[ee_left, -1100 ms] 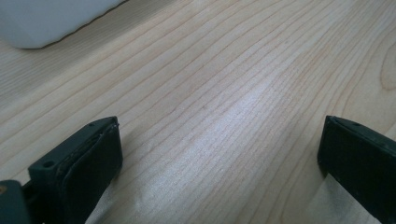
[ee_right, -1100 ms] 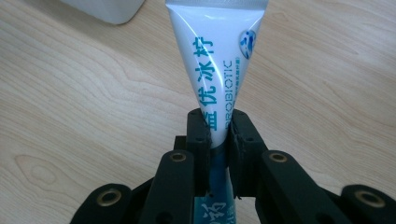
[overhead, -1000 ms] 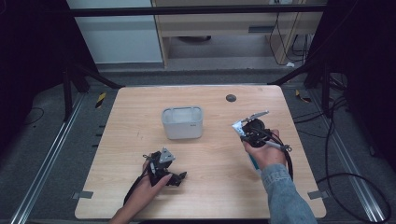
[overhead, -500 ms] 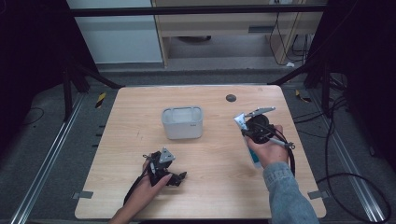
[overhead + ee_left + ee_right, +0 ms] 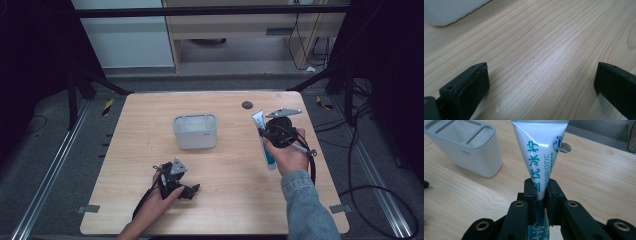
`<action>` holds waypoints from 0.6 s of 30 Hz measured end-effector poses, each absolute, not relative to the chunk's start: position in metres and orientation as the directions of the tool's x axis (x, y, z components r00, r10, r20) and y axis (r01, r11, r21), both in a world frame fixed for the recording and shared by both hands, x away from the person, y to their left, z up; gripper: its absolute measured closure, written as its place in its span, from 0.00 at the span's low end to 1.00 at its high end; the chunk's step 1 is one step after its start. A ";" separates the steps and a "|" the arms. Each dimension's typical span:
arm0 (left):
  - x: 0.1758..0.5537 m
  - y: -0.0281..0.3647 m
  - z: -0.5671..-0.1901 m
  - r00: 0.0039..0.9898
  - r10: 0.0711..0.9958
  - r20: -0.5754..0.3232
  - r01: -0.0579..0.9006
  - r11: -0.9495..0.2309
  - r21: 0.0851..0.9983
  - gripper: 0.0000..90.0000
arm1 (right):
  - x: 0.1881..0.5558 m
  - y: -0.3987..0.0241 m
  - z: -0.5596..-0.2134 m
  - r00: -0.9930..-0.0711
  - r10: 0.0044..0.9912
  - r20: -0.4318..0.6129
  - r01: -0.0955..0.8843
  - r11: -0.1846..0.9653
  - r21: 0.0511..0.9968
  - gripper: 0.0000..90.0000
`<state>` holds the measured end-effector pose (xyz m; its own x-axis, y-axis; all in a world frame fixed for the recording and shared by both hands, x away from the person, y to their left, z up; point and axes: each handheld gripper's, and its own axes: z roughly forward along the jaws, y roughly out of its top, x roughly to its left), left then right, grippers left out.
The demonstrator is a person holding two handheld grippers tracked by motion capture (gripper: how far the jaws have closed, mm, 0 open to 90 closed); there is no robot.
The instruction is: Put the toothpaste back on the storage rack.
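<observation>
One tube (image 5: 539, 157) higher than before.

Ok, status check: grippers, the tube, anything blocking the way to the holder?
Right gripper shut on toothpaste tube, held above the table. Left gripper open, low over the wood. White holder upright, path to it unobstructed.

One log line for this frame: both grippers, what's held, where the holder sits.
right gripper: shut on toothpaste tube, lifted | left gripper: open, empty, low over table | white holder: mid-table, apart from tube

Left hand-held gripper (image 5: 192, 190) open, right hand-held gripper (image 5: 541, 192) clamped, raised
</observation>
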<state>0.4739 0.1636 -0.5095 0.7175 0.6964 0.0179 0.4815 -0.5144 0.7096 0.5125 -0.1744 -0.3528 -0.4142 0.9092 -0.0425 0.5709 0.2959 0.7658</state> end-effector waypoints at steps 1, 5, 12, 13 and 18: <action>0.474 0.164 -0.509 0.718 0.696 0.018 0.481 -0.515 0.709 0.00 | 0.513 -0.174 -0.352 -0.413 0.910 -0.042 0.567 0.293 0.770 0.89; 0.474 0.164 -0.509 0.717 0.696 0.018 0.481 -0.514 0.710 0.00 | 0.514 -0.173 -0.351 -0.407 0.913 -0.030 0.536 0.265 0.801 0.89; 0.474 0.164 -0.510 0.718 0.696 0.018 0.481 -0.514 0.710 0.00 | 0.516 -0.167 -0.346 -0.416 0.909 -0.024 0.468 0.237 0.851 0.89; 0.474 0.164 -0.509 0.717 0.697 0.019 0.482 -0.515 0.709 0.00 | 0.517 -0.165 -0.346 -0.417 0.909 -0.022 0.466 0.235 0.853 0.89; 0.474 0.164 -0.509 0.719 0.695 0.020 0.480 -0.517 0.709 0.00 | 0.522 -0.159 -0.346 -0.420 0.907 -0.023 0.460 0.235 0.856 0.89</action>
<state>0.4737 0.1639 -0.5094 0.7190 0.6947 0.0198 0.4801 -0.5171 0.7086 0.5216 -0.1593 -0.3457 -0.4201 0.9072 -0.0231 0.4601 0.2349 0.8563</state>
